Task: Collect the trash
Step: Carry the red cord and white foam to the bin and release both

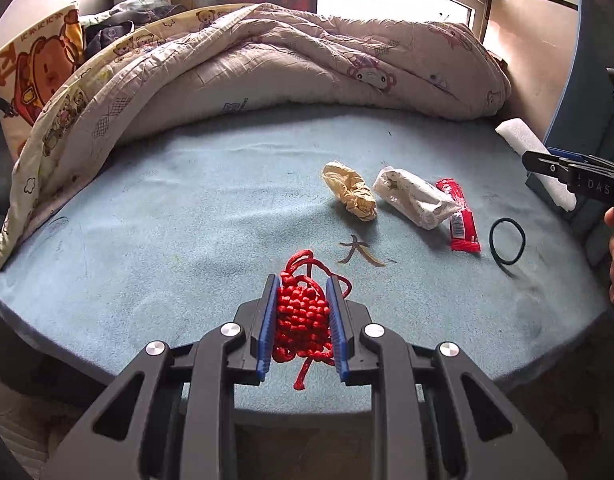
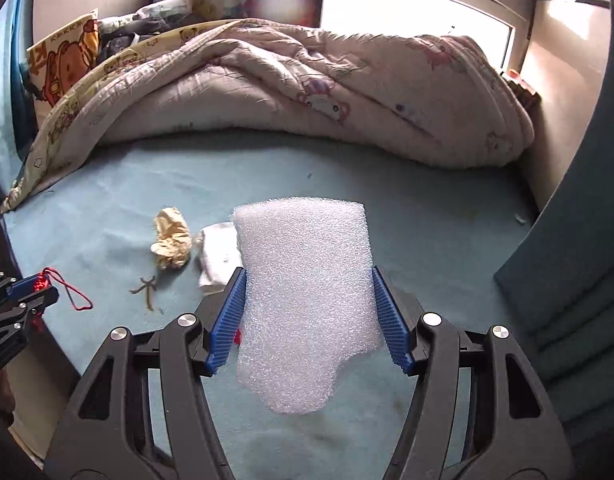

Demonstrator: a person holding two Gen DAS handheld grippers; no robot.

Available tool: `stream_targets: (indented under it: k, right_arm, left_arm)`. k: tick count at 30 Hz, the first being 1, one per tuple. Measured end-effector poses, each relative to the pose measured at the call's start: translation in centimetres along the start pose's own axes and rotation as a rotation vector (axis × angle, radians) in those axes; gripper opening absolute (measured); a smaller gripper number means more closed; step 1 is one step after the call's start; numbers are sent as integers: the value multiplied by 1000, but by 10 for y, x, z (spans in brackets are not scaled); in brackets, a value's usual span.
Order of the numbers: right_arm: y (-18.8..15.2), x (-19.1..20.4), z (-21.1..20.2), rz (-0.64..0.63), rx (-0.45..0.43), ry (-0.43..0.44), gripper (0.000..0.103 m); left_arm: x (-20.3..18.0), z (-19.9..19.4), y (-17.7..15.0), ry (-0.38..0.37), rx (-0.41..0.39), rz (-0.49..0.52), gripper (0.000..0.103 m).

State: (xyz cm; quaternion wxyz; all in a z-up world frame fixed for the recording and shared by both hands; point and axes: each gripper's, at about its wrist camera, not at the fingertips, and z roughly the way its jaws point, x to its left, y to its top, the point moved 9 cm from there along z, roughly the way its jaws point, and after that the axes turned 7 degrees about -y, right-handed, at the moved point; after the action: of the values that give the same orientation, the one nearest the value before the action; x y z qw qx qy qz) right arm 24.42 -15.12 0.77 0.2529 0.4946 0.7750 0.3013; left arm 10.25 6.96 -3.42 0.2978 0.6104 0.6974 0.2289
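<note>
Trash lay scattered on the blue sheet, and both grippers already carried a piece of it. Left gripper was clamped on a red knotted cord, its blue pads pressing the bundle from either side, a loose tail hanging below. Right gripper pinched a white foam slab between its pads, the slab's long axis running forward along the fingers and jutting past the tips toward twelve o'clock; both loads hung clear of the sheet. What remained sat in a loose row seen from the left wrist: a crumpled yellow wad at about one o'clock from the left fingers, a white wrapper just beside it, a red sachet touching the wrapper's far end with its long axis pointing roughly away from the camera, and a black hair band nearest the right edge. From the right wrist the wad and wrapper lay at about ten o'clock, partly hidden by the foam. No bin showed in either view, so the drop-off direction could not be told. I judged that both loads had to be dropped before anything more was picked up — afterwards the left gripper looked nearer the wad, the right nearer the band and sachet. A rumpled quilt lay well behind the row.
</note>
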Motion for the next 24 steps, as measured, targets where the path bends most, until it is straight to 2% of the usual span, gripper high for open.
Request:
stream_targets:
  k: [3,6,9,12,15,17,20,24]
  right_arm:
    - [-23,29,-26,3,-31,123,58]
    - [-68,64,-60,-68,-63,191,58]
    - [-132,96,-94,-129,-79,264,58]
    - [-214,127,-103,-186,-34,294,58]
    - [-301,148,-79,-226,62,282,58]
    - [-357,155,-48,-211,153,268,58]
    - [-426,160,-3,-187,258,246,58]
    - [-487,166,49,-168,362,226,58]
  left_arm:
    - [3,-16,-21,-10,1,8,22]
    - [4,-32,-56,-39,14,24,22]
    - [7,-51,-101,-37,19,58,22]
    - [6,-61,-157,-55,41,62,22]
    - [-4,-52,-218,-66,69,78,22]
    - [-15,-32,-261,-76,106,92,23]
    - [-35,20,-328,-105,196,132,23]
    - [-51,104,-410,-160,337,108,23]
